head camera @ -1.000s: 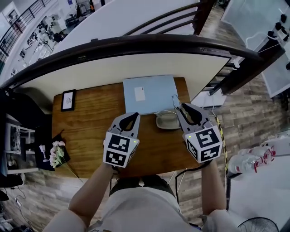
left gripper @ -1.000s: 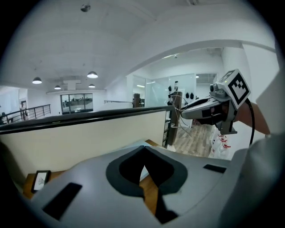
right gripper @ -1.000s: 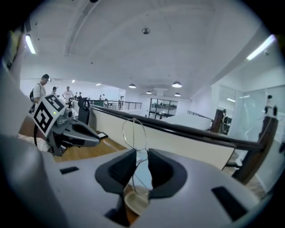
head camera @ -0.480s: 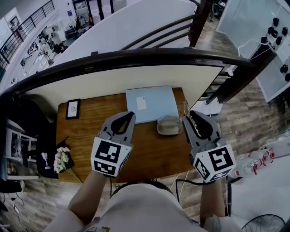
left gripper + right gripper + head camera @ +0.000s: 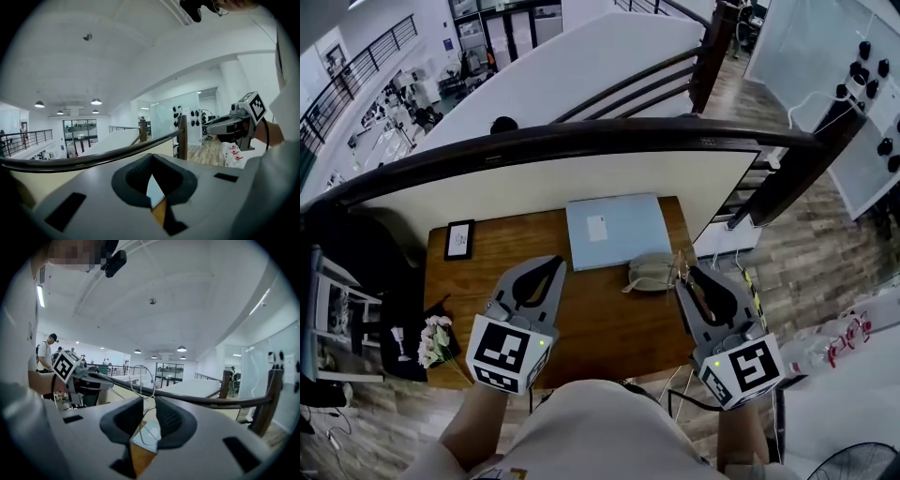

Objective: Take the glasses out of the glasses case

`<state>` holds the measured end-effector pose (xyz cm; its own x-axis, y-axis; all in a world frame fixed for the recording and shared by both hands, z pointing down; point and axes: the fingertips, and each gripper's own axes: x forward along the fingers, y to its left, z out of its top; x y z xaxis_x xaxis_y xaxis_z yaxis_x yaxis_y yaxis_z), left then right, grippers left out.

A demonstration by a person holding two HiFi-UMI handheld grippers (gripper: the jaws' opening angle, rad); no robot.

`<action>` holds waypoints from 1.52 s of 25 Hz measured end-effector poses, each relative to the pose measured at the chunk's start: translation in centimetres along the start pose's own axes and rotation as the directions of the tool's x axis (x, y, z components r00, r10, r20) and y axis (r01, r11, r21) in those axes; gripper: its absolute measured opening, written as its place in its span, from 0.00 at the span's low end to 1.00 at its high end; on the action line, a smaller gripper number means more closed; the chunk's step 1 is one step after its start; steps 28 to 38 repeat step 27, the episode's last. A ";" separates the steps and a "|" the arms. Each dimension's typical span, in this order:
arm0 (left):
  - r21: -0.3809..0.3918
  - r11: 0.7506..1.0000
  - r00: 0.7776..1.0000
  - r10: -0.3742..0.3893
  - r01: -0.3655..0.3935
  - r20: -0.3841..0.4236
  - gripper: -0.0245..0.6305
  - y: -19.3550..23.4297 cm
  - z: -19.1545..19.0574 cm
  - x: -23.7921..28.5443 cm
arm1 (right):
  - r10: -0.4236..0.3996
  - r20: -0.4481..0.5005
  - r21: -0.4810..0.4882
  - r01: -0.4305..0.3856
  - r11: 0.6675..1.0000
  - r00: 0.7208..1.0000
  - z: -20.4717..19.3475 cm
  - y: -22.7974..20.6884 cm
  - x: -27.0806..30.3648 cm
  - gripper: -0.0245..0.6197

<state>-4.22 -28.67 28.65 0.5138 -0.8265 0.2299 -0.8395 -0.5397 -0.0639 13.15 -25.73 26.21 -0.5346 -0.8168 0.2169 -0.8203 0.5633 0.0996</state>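
While outside their case [image 5: 652,272], glasses [image 5: 140,365] in right gripper [image 5: 150,399]

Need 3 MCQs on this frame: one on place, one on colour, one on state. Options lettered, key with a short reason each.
1. The picture frame sits:
A. at the table's far left corner
B. on the floor
C. on a chair

2. The folder is:
A. red
B. light blue
C. black

3. The right claw is:
A. wide open and empty
B. shut on the case
C. shut on the glasses

Key:
1 A, since the head view shows it on the wood by the far left edge.
2 B, since it shows pale blue against the brown tabletop.
3 C, since the right gripper view shows the thin wire frame running between its pads.
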 end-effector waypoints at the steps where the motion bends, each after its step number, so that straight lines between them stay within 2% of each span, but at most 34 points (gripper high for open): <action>1: 0.001 1.000 1.000 0.000 0.000 -0.002 0.04 -0.1 -0.1 -0.3 | 0.012 -0.006 0.006 -0.012 1.000 1.000 -0.3 0.4 -0.1 0.18; 7: 0.000 1.000 1.000 -0.002 0.002 -0.025 0.04 -0.5 -0.9 -1.3 | 0.048 -0.035 0.010 -0.048 0.999 0.998 -1.3 1.9 -0.2 0.18; 13: 0.010 1.000 1.000 -0.008 0.008 -0.026 0.04 -0.5 -0.8 -1.3 | 0.025 -0.038 0.001 -0.025 1.000 0.999 -0.9 1.3 0.1 0.18; 38: 0.043 0.999 1.000 -0.005 0.005 -0.015 0.04 -0.5 -0.3 -1.3 | 0.024 -0.032 -0.011 -0.024 1.000 0.999 -0.7 1.0 0.3 0.18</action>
